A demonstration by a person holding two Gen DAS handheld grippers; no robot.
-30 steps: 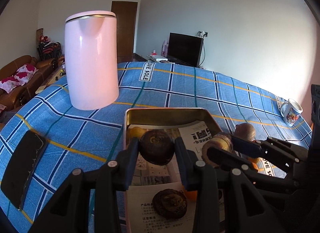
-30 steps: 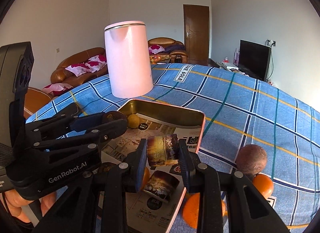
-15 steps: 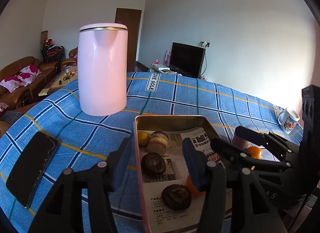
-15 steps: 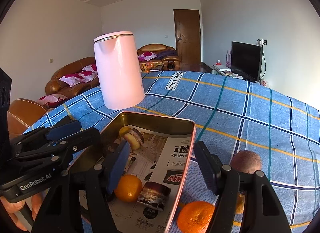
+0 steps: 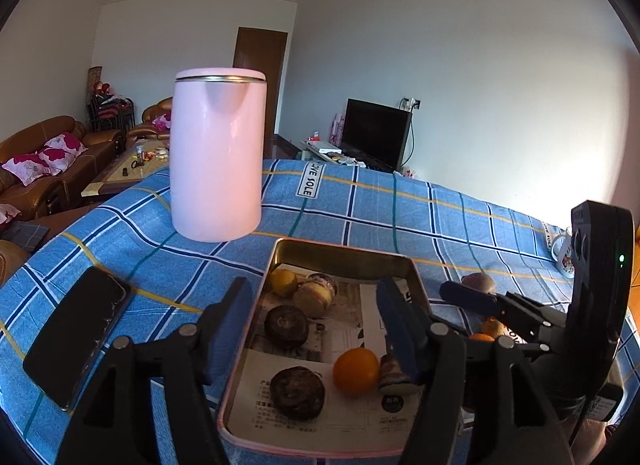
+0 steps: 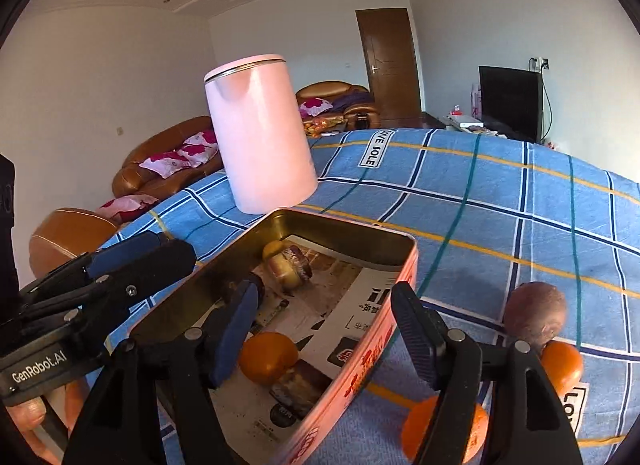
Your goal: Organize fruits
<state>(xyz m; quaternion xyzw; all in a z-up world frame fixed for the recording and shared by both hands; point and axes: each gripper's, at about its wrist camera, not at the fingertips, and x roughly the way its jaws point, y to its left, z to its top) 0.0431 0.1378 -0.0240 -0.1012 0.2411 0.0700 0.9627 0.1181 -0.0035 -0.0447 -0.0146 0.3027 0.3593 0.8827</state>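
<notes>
A metal tray (image 5: 340,255) lined with newspaper sits on the blue checked cloth. In it lie two dark round fruits (image 5: 286,326) (image 5: 297,392), a yellow fruit (image 5: 283,282), a cut fruit (image 5: 314,294), an orange (image 5: 356,371) and a dark cut piece (image 5: 394,375). My left gripper (image 5: 314,325) hangs over the tray's near left side, its jaws opening with nothing held between them. My right gripper (image 6: 326,331) hovers at the tray's right wall (image 6: 400,277), jaws also opening and empty. Outside the tray lie a brown fruit (image 6: 534,315) and two oranges (image 6: 560,361) (image 6: 444,429).
A tall pink kettle (image 5: 216,153) stands just behind the tray. A black phone (image 5: 76,333) lies on the cloth to the left. A printed mug (image 5: 564,261) is at the far right edge. Sofas and a television stand beyond the table.
My left gripper let go of a dark round fruit, which now lies in the tray, and drew back. My right gripper released a cut piece into the tray. Both jaws spread wide.
</notes>
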